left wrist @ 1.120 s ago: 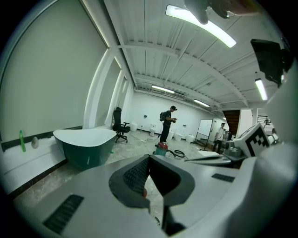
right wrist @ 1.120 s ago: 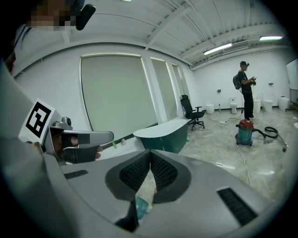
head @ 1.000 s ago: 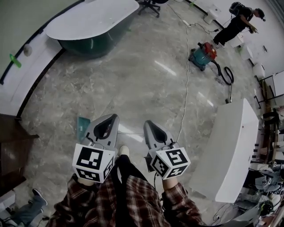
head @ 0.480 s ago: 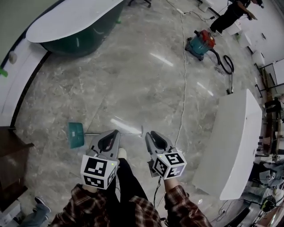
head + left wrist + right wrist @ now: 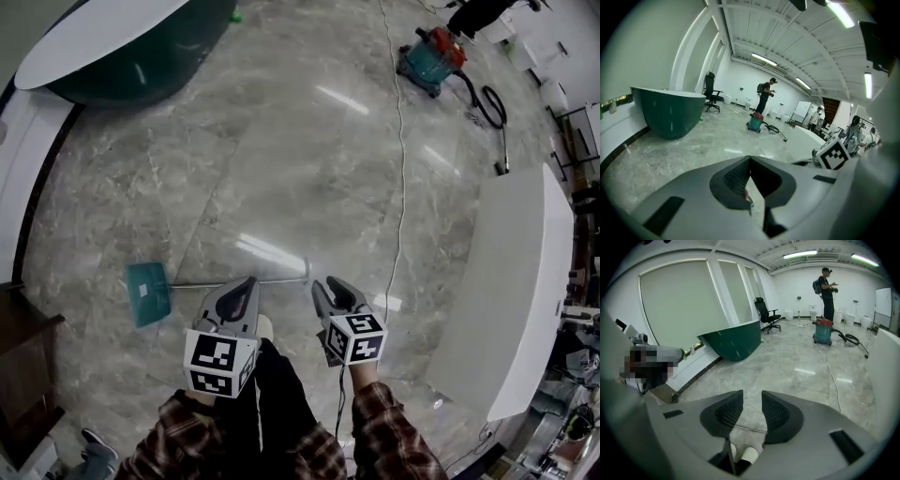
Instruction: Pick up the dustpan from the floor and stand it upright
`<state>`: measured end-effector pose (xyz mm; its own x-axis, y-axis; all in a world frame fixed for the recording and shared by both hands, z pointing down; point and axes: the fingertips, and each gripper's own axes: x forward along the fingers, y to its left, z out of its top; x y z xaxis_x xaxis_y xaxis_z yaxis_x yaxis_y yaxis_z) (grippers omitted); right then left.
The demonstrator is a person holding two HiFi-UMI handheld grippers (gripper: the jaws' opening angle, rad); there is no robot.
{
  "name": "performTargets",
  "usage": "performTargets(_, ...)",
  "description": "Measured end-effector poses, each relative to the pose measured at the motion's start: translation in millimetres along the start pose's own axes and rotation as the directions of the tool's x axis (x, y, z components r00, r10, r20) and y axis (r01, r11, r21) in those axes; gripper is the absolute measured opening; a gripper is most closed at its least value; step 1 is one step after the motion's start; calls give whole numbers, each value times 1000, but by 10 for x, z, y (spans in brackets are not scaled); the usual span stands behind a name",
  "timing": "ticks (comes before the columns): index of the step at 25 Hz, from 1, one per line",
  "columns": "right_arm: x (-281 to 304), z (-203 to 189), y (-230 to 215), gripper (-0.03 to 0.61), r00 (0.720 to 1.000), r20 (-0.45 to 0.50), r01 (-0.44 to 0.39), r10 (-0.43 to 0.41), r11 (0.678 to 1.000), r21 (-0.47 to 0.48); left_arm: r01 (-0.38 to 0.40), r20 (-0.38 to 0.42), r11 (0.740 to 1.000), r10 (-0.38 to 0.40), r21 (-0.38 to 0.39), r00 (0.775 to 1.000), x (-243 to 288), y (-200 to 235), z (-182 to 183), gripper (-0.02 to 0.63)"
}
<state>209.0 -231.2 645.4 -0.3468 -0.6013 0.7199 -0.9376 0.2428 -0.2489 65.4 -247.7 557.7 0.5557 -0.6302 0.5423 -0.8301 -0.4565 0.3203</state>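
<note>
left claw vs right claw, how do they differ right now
The left claw has its jaws together at the tips; the right claw has its jaws apart, having just been opening, with nothing between them. In the head view the left claw overlaps the dustpan handle; the right claw sits just beyond its end. Both are empty and point down toward the floor.

Teal vacuum (image 5: 433, 58) – hose trailing, white cable (image 5: 404, 187), long white table (image 5: 520, 281)
</note>
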Motion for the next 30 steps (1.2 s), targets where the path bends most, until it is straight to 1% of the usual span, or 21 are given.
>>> performTargets(9, 1203, -1092, -721, 126, 998, -52, 37, -34, 997, 61, -16, -37, 1000, 16, 12, 999, 1068, 556, -995, 11)
performTargets(14, 1742, -1657, -1065, 140, 997, -77, 36, -29, 995, 88, -14, -39, 1000, 15, 27, 999, 1538, 710, -1502, 11)
performTargets(17, 2054, -1965, -1265, 144, 995, -91, 51, -42, 994, 102, -13, -49, 999, 15, 36, 999, 1811, 843, -1819, 11)
performTargets(24, 2781, -2659, -1796, 144, 987, -138, 104, -86, 986, 130, 4, -33, 999, -2, 54, 999, 2544, 1208, -2339, 11)
performTargets(27, 3039, -2961, -2026, 144, 983, -154, 128, -105, 980, 153, 17, -33, 997, -14, 71, 999, 2810, 1305, -2554, 11)
performTargets(30, 3277, -3214, -2224, 144, 977, -176, 146, -118, 977, 155, 22, -40, 996, -19, 81, 999, 3029, 1392, -2730, 11)
